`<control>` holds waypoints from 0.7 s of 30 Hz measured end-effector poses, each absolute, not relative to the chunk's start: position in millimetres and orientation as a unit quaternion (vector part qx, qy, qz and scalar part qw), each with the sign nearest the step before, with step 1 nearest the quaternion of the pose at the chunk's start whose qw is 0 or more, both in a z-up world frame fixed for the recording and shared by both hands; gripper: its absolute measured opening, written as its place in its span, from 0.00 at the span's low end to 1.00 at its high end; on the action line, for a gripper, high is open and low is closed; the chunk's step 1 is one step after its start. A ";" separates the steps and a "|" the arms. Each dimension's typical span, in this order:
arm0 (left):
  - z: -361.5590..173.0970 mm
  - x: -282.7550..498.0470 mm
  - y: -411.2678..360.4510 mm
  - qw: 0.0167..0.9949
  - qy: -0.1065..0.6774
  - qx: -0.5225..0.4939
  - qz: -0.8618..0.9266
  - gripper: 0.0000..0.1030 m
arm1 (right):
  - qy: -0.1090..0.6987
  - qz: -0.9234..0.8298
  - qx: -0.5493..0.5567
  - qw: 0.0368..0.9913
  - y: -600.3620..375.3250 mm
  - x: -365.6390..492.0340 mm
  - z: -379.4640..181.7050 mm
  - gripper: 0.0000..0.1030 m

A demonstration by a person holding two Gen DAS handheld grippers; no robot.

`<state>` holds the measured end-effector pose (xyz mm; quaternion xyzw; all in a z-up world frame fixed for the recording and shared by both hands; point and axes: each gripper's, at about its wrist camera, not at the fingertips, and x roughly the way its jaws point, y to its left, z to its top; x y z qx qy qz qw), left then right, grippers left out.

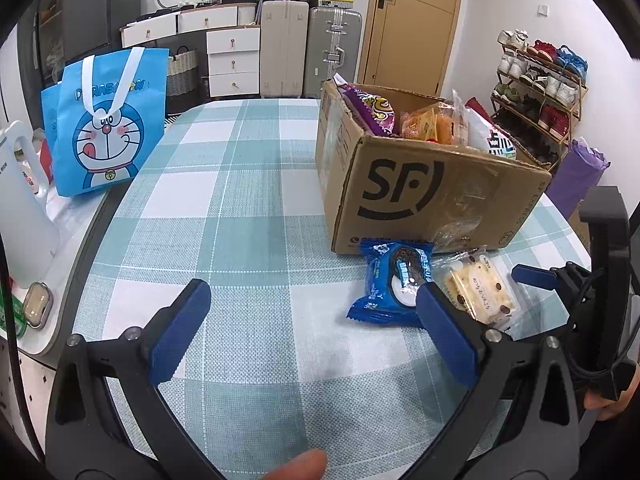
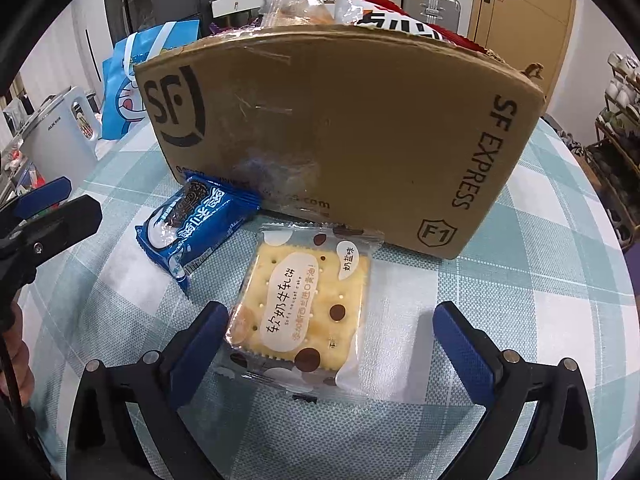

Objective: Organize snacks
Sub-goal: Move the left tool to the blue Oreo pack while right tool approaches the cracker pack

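Right gripper (image 2: 332, 344), released, straddles the cracker packet (image 2: 300, 312) near the table's (image 2: 540, 320) edge; its slick wrapper may, apparently, slip.

Open cardboard box (image 2: 340, 128) upright on worktop, stuffed with snack bags (image 1: 432, 120), blue cookie pack (image 2: 196, 228) flat touching box front, clear cracker pack (image 2: 300, 312) flat just beside it
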<state>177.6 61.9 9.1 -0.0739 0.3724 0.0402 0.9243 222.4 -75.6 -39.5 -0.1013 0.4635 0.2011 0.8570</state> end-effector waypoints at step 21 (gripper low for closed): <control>-19.8 197.0 37.4 0.913 0.405 -0.044 0.018 0.99 | 0.464 0.203 -0.104 0.856 -126.0 210.6 -37.2 0.99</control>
